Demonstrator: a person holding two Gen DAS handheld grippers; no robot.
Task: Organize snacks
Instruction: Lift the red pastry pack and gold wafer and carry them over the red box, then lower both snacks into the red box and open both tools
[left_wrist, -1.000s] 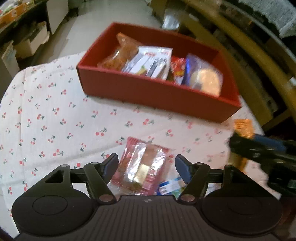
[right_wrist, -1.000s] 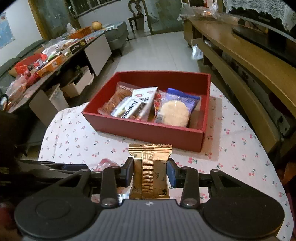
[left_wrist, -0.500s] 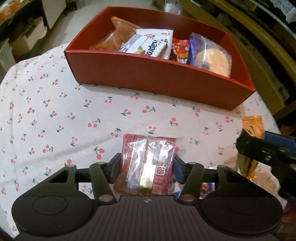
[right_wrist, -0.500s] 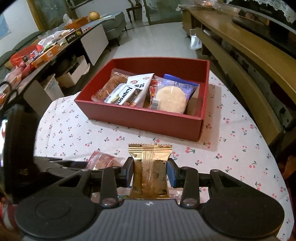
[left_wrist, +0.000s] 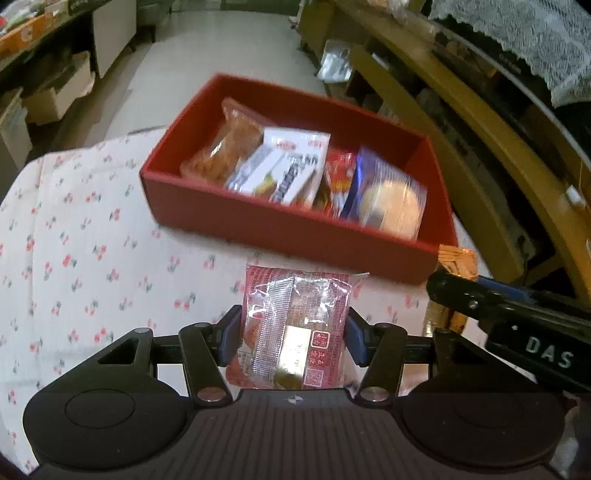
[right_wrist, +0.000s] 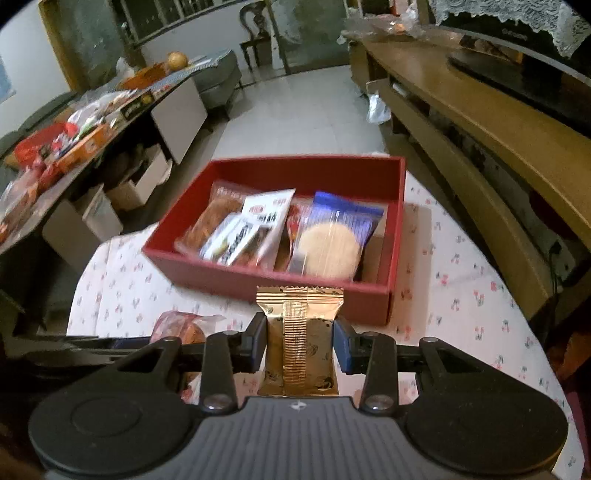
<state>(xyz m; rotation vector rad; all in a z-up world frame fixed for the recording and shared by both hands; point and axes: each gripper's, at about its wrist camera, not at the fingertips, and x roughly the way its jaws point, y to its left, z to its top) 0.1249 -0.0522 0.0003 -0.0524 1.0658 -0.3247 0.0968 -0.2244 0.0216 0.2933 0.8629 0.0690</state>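
Since the earlier frame, left claw (left_wrist: 293, 334) has closed onto red packet (left_wrist: 295, 328) and lifted it off surface (left_wrist: 92, 236). Right claw (right_wrist: 300, 345) grips gold packet (right_wrist: 300, 332) before box (right_wrist: 273, 286).

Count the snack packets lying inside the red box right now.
5 visible in the red box, left to right: orange packet, grey-black packet, white packet, red packet, blue round-cracker packet. Overlaps may hide more.

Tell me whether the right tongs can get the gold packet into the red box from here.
Probably yes: right tongs grip the gold packet, the red box lies just ahead, open-topped, with a bare right end.
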